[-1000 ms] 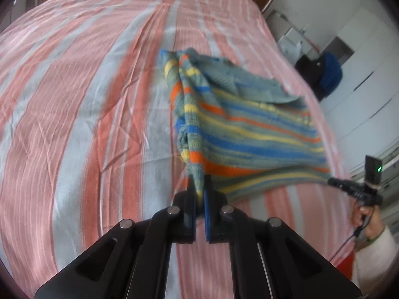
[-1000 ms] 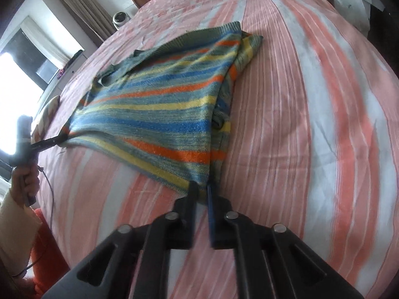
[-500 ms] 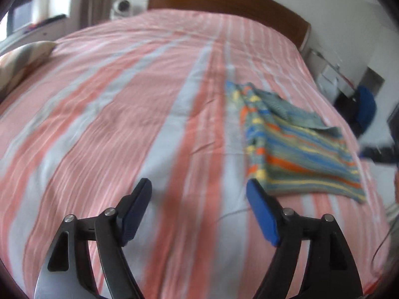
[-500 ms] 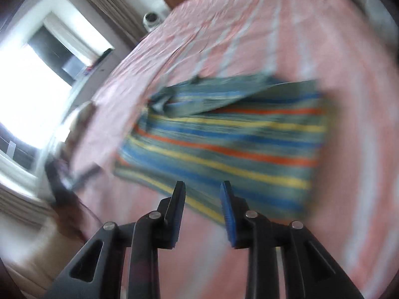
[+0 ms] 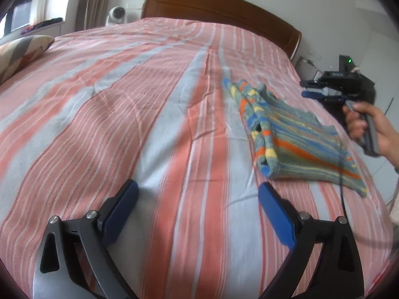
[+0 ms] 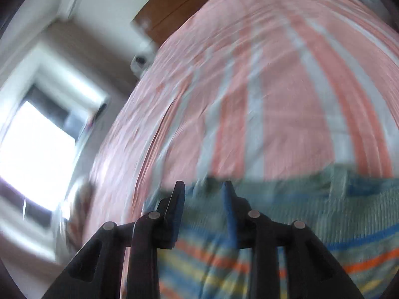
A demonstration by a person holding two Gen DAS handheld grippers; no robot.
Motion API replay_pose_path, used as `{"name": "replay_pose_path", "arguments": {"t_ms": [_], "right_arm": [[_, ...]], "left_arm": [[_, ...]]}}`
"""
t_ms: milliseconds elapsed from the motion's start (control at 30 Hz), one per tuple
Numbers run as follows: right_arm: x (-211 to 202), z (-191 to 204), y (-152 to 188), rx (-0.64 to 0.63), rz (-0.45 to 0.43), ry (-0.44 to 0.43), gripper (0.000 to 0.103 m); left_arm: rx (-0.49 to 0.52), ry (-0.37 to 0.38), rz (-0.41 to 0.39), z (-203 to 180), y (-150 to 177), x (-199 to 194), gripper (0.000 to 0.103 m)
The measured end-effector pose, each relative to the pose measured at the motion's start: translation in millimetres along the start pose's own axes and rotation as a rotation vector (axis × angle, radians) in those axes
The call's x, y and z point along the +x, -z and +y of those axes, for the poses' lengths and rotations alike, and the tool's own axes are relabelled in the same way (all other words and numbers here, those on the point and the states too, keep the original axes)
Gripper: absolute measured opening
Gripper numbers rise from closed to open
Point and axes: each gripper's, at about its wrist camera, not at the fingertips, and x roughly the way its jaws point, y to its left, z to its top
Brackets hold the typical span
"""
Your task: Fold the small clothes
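Note:
A folded striped knit sweater, blue, yellow, orange and grey-green, lies on the right side of the pink-striped bed. My left gripper is wide open and empty, low over the bed to the left of the sweater. My right gripper is held in a hand above the sweater's far right edge. In the blurred right wrist view the right gripper is partly open and empty, just over the sweater.
A brown wooden headboard stands at the far end of the bed. A patterned pillow lies at the far left. A small white device sits beside the headboard. A window is on the left. A black cable trails over the sweater's near corner.
Both grippers have let go of the sweater, which now lies flat and folded. The left gripper opened wide and drew back to the left. The right gripper opened and swung up over the sweater.

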Motion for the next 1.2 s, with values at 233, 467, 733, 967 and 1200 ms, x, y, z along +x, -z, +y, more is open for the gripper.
{"name": "replay_pose_path", "arguments": {"t_ms": [233,467,733,967,1200], "right_arm": [[82.8,69.2,43.3,-0.233,0.418,-0.027,0.033],[93.8,75.6,-3.4,-0.144,0.042,0.163,0.034],[129.4,103.6,10.5,-0.194,0.462,0.159,0.033],[126.6,97.4,14.3,-0.114,0.126,-0.063,0.046],[52.6,103.0,52.4,-0.234,0.202,-0.123,0.053]], "left_arm": [[0.008,-0.010,0.002,-2.4,1.0,-0.7,0.098],[0.009,0.000,0.006,-2.3,0.8,-0.1,0.099],[0.015,0.000,0.013,-3.5,-0.2,1.1,0.100],[0.009,0.007,0.012,-3.4,-0.1,1.1,0.101],[0.014,0.001,0.016,-5.1,-1.4,2.4,0.101]]}}
